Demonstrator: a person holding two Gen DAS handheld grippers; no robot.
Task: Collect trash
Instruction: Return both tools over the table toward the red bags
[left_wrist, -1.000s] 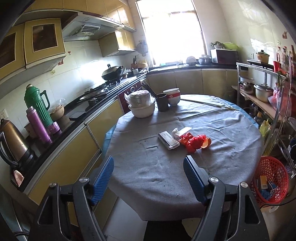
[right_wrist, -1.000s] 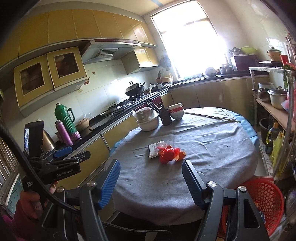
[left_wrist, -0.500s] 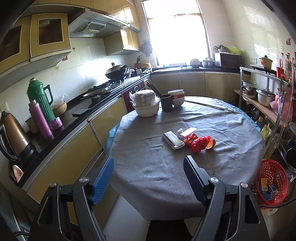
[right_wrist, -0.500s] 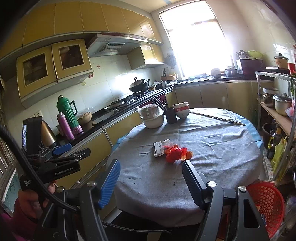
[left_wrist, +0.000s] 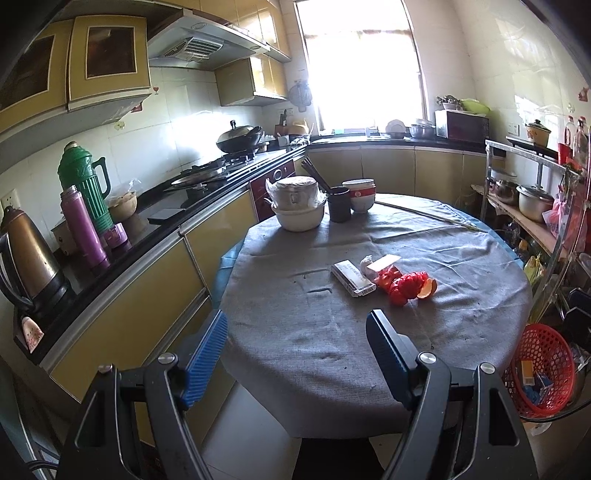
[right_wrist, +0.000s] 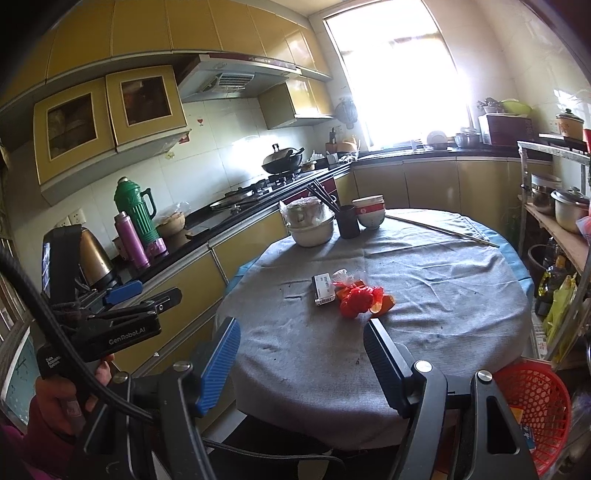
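The left gripper hovers at the table's near edge, jaws apart and empty; the trash, a white packet touching a red wrapper, lies mid-table. From the other side, the right gripper is likewise open and empty, red basket below right. The loose cloth could snag under a low grab.

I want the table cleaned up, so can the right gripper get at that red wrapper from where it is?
Probably yes: the right gripper is open and the cloth between it and the red wrapper is bare.
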